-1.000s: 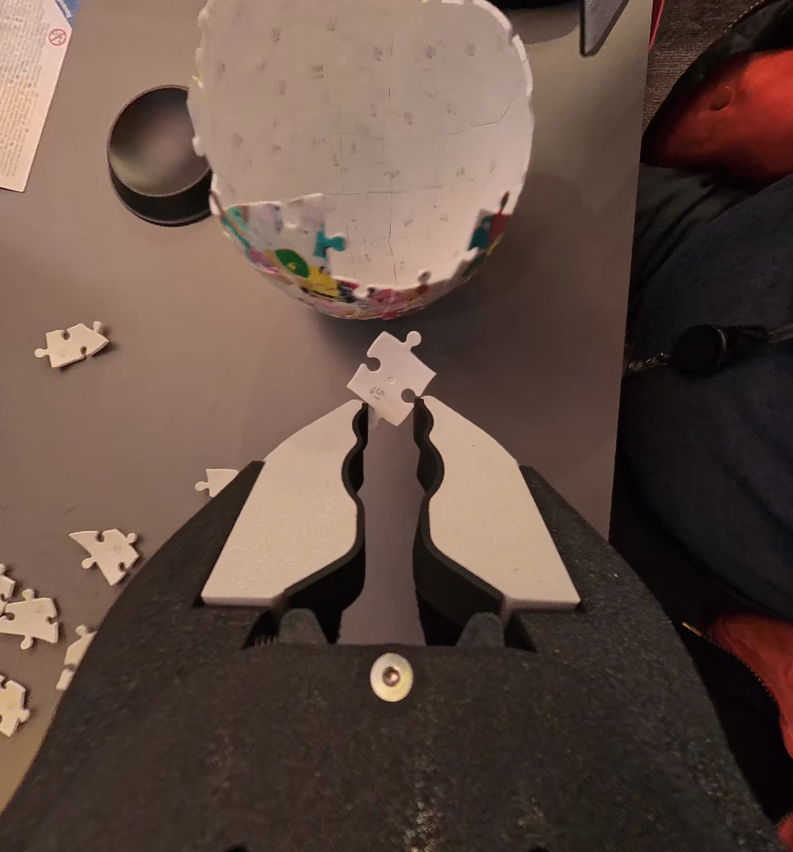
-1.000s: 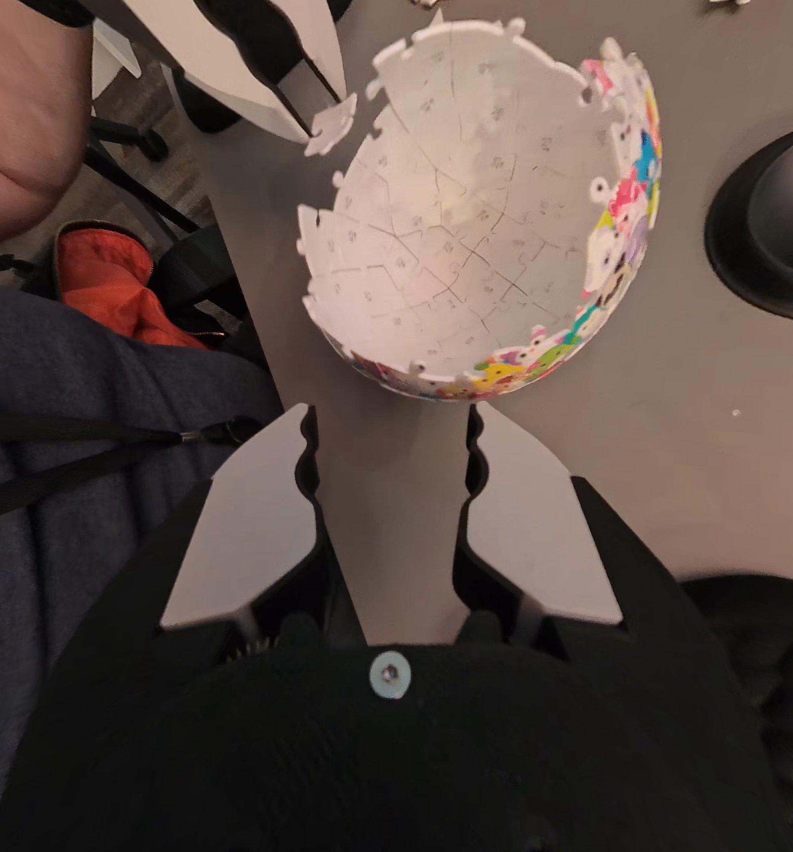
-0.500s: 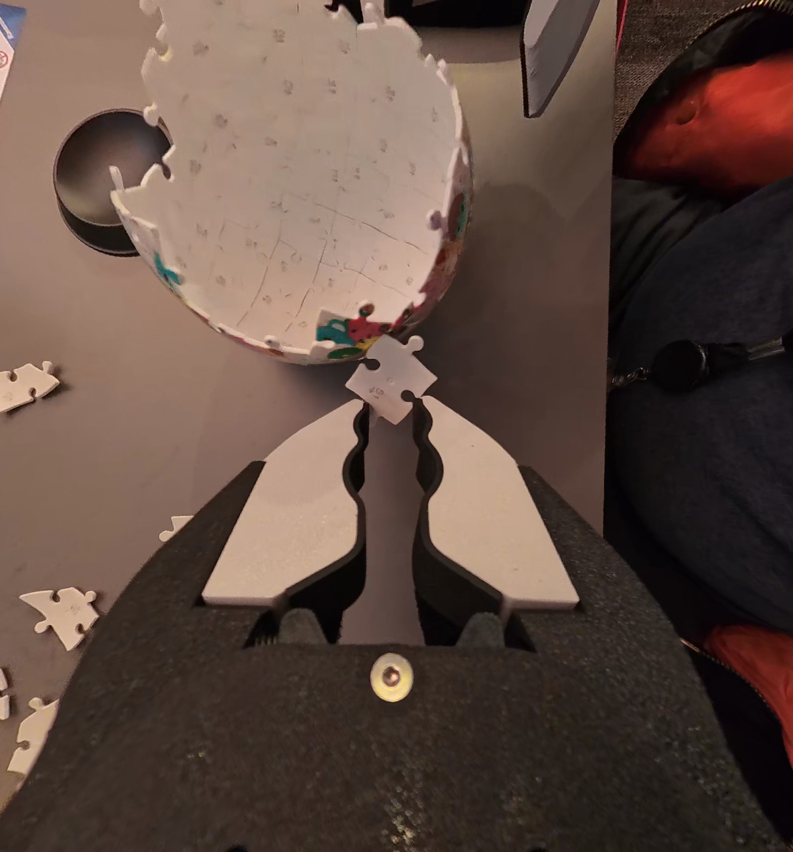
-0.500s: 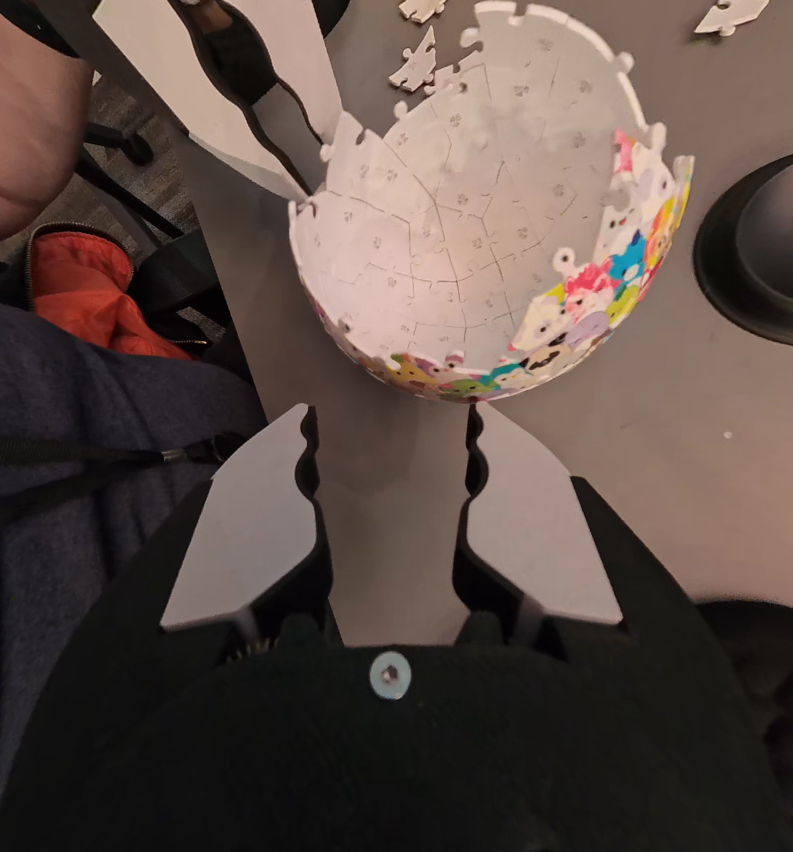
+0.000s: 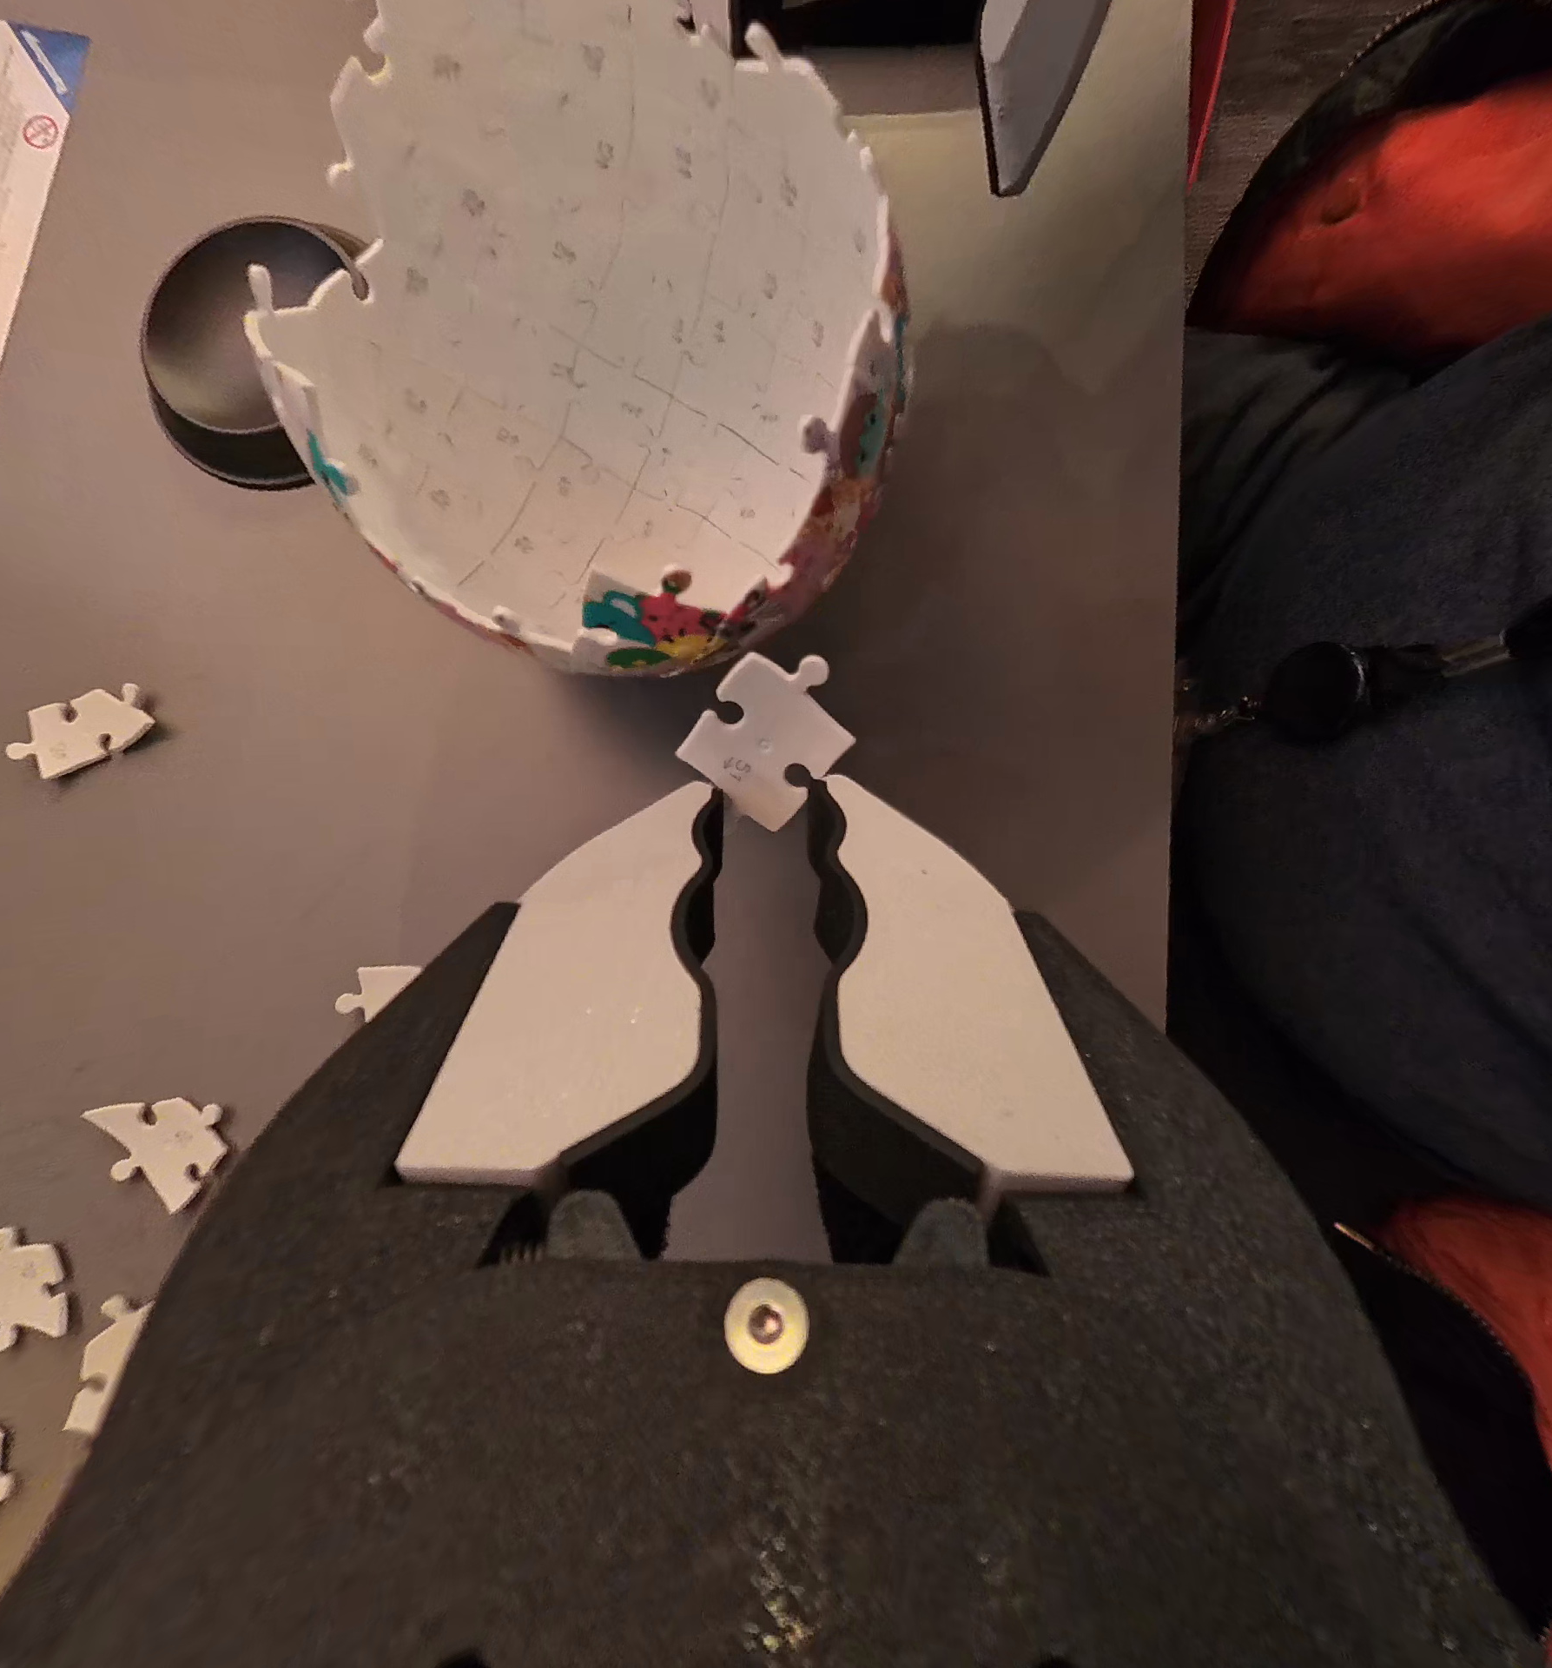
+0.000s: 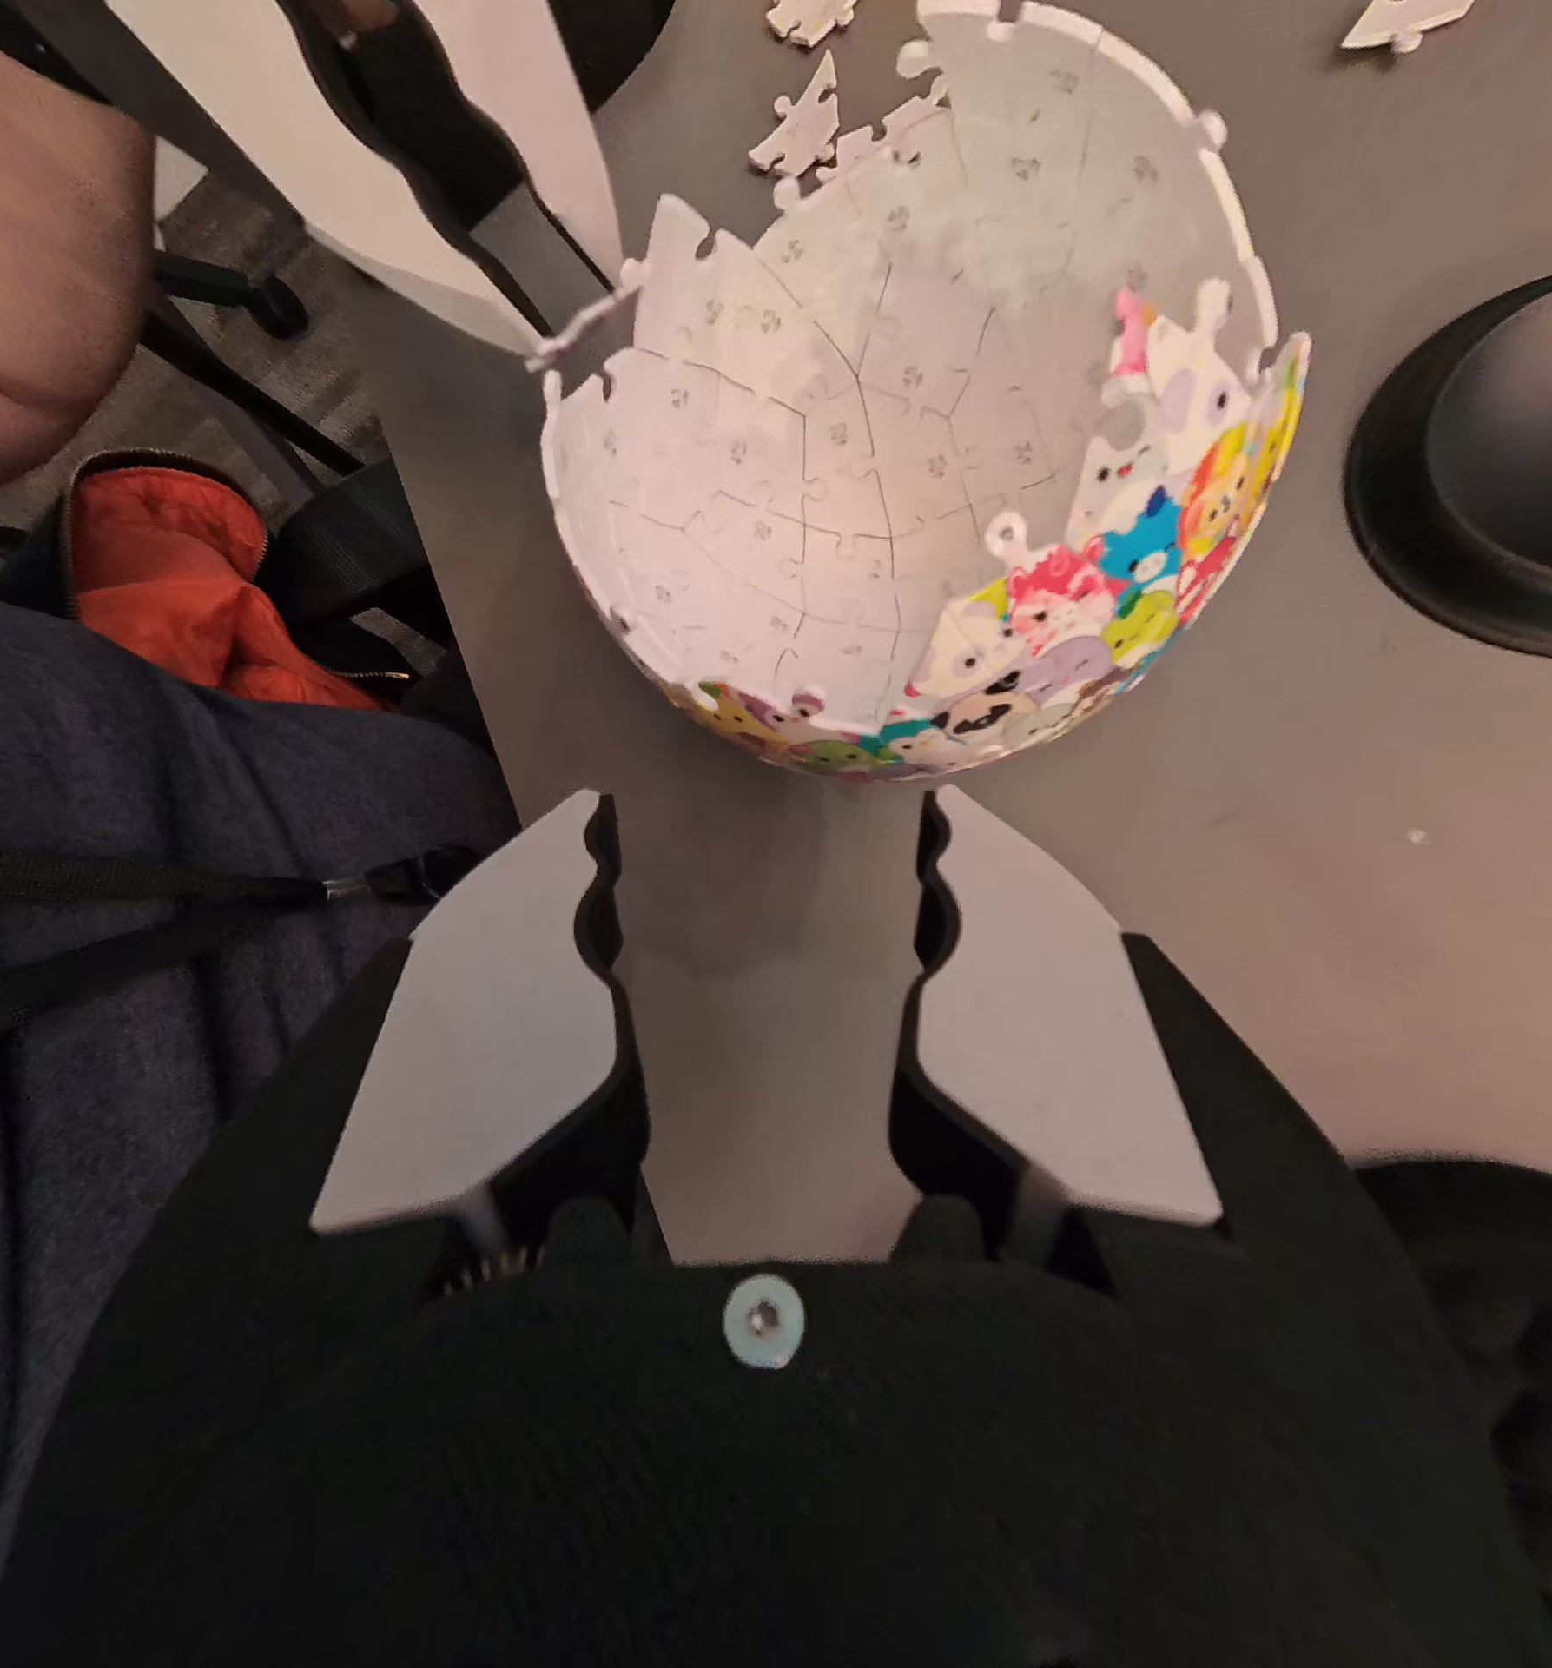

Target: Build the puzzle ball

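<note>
The left gripper [image 5: 761, 794] pinches a white puzzle piece [image 5: 767, 736] by one corner, just beside the jagged rim of the half-built puzzle ball [image 5: 609, 361] lying on the grey table [image 5: 212, 857]. The right gripper [image 6: 767, 803] waits with its jaws spread and empty (nearly touching the shell). Seating the piece next probably calls for steadying the ball.

Both wrist cameras look steeply down along their own fingers, close over the grey counter [image 5: 212, 857], sharing the half-built puzzle ball [image 5: 609, 361] from opposite sides.
</note>
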`<state>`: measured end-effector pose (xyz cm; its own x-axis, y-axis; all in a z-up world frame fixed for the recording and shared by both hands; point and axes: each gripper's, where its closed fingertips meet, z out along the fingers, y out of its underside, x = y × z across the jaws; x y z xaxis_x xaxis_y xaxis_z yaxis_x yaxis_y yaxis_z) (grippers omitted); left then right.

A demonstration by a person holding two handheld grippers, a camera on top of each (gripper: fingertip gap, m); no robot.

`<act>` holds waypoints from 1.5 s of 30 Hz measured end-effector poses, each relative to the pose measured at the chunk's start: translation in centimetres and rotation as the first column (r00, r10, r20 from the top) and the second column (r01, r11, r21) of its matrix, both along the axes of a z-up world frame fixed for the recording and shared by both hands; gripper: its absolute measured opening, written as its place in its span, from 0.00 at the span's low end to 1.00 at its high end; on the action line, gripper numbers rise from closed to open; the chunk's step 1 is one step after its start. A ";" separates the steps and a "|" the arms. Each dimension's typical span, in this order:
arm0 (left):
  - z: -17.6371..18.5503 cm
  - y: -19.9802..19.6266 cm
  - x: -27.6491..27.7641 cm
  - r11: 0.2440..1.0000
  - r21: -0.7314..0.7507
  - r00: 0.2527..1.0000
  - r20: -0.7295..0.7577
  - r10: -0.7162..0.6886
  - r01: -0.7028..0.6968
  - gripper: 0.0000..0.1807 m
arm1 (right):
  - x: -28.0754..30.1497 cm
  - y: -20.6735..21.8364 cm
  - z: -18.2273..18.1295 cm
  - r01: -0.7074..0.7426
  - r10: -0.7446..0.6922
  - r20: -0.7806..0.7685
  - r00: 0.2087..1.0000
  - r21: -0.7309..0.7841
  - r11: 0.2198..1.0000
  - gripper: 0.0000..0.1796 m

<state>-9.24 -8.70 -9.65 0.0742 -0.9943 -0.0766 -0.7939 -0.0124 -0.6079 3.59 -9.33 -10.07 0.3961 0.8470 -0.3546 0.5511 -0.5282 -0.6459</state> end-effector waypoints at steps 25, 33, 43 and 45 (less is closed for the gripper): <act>10.6 5.4 8.3 0.708 0.345 0.775 -0.419 -0.472 0.617 0.09 | -3.6 7.3 12.5 -0.438 0.254 -0.441 0.861 -0.385 0.812 0.13; 10.0 5.5 8.8 0.692 0.289 0.734 -0.441 -0.517 0.662 0.09 | -3.5 6.6 11.0 -0.477 0.293 -0.404 0.866 -0.498 0.724 0.03; 11.3 8.5 8.3 0.883 0.329 0.942 -0.139 -0.305 0.334 0.21 | -2.0 9.6 11.0 -0.367 0.098 -0.565 0.819 -0.385 0.847 0.01; 11.3 8.8 6.5 0.955 0.233 0.977 0.063 -0.203 0.184 0.29 | -1.1 11.1 10.1 -0.213 0.041 -0.542 0.839 -0.259 0.942 0.02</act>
<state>-2.75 0.14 1.62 -0.1021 -0.9482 -0.3008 -0.7126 0.2808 -0.6429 2.53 1.77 0.05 -0.0254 0.6960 -0.7176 0.2516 -0.6902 -0.6784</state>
